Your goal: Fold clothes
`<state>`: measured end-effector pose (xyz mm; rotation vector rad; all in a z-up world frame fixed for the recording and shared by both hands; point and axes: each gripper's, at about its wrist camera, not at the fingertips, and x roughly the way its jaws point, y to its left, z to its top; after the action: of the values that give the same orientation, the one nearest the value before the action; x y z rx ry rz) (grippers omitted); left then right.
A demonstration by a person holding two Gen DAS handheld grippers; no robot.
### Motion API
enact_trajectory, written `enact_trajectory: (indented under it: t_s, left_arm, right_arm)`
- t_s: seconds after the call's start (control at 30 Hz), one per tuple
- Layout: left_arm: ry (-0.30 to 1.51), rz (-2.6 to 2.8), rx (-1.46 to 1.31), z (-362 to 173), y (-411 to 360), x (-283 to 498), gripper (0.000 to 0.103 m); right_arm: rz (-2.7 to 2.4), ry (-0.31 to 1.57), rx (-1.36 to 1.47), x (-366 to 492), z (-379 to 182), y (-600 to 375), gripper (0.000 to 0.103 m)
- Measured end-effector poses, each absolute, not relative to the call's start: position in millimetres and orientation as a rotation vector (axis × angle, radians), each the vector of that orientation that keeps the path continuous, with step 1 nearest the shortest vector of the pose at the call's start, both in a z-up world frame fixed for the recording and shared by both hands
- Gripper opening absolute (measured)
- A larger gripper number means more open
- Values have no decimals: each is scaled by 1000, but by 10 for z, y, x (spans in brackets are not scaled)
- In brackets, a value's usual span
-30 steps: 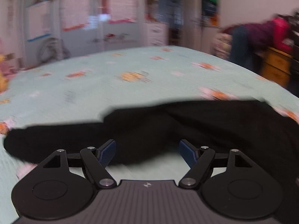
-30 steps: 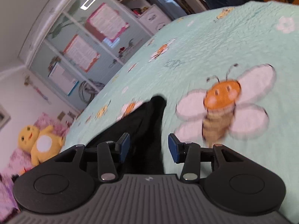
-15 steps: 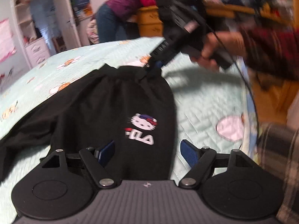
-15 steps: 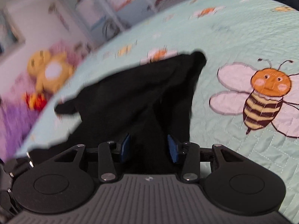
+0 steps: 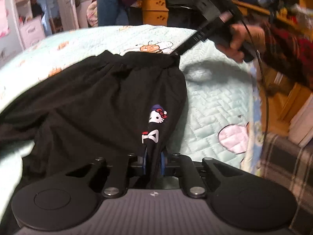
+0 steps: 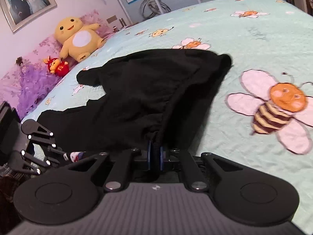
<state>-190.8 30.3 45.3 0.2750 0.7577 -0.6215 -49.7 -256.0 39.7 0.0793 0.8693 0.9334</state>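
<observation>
Black pants (image 5: 93, 101) spread on the bee-print bed quilt (image 6: 254, 39); left tool (image 5: 153, 163) clenched on fabric by the cat logo (image 5: 157, 116), right tool (image 6: 155, 157) clenched on the gathered waistband (image 5: 144, 61)

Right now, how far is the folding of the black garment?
Done: both grippers have a hold. The left gripper is shut on the garment near its printed logo; the right gripper pinches the gathered waistband. In hand: the cloth is held at two corners, the rest loose on the bedspread. Left: no neat fold shows yet, so the folding itself remains.
</observation>
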Motion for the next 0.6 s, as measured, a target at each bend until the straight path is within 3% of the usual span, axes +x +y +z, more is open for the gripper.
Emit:
enact_trajectory:
  t_s: [0.03,0.23,0.3,0.43,0.5,0.6]
  left_arm:
    - [766,-625,264,444,305,-1906,12]
    - [765,-587,234,332,236,-1973,18]
    - [754,-562,231,321,247,-2018,26]
    - [719,-478,199,370,366,-2177,55]
    - [696,-426,148,408,508,-2286,59]
    - [676,-342,6,441,847,-2464,60]
  right_arm:
    - [899,883,63,-504,355,-2587,3]
    - [807,871,235,-598,127,-2789,6]
    - [766,854,269,-666,111,-2805,7]
    - [622,826,344,-837,144,-2836,14]
    - [518,809,380,-946,173,-2901,23]
    - [397,760,471,-1214,198,-3026,24]
